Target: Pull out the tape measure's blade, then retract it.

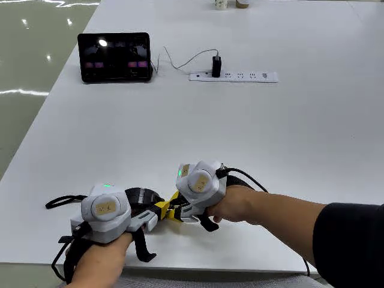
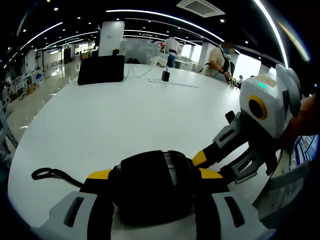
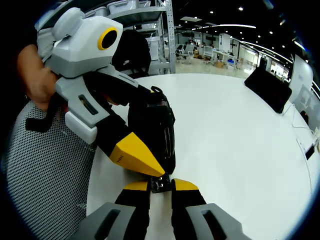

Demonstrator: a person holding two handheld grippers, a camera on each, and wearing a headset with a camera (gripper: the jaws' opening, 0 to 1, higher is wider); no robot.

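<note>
Tape measure [image 1: 143, 197] amid fingers [image 1: 162, 207]; tablet [image 1: 114, 57], power strip [image 1: 240, 76] beyond

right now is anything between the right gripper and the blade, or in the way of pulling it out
Nothing visible. The right gripper pinches the blade tip at the tape measure, which the left gripper holds. The table around them is bare; the tablet and power strip lie far off.

Left tongs [image 2: 155, 172], right tongs [image 3: 161, 184]: grey-white housings, yellow tips; black sleeve [image 1: 351, 240]
</note>
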